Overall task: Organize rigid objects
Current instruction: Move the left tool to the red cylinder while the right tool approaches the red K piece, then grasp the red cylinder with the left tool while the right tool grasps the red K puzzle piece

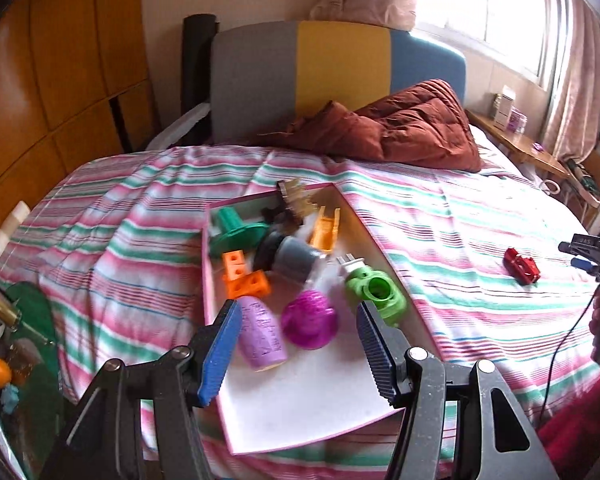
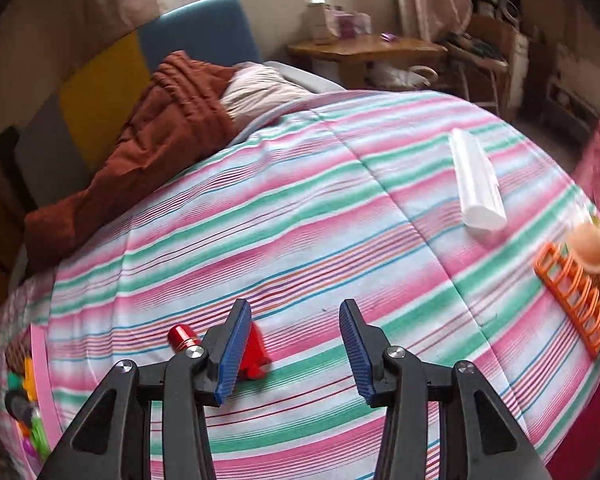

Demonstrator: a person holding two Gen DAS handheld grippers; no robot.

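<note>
A shallow white box with a pink rim [image 1: 374,240] lies on the striped bed. It holds several toys, among them a purple bottle [image 1: 262,336], a magenta ball [image 1: 310,320], a green part [image 1: 376,292], orange blocks [image 1: 244,276] and a grey cylinder [image 1: 296,260]. My left gripper [image 1: 296,306] hovers open over the box's near half, holding nothing. A red toy [image 1: 522,266] lies on the bed to the right of the box. My right gripper [image 2: 294,306] is open just above the sheet, and the red toy [image 2: 256,350] sits partly behind its left finger [image 2: 232,344].
A rust quilt [image 1: 412,128] is bunched at the headboard. In the right wrist view a white tube-shaped pack [image 2: 478,184], an orange rack [image 2: 572,300] and a peach egg-shaped item [image 2: 590,246] lie at the right. A wooden side table [image 2: 364,46] stands beyond the bed.
</note>
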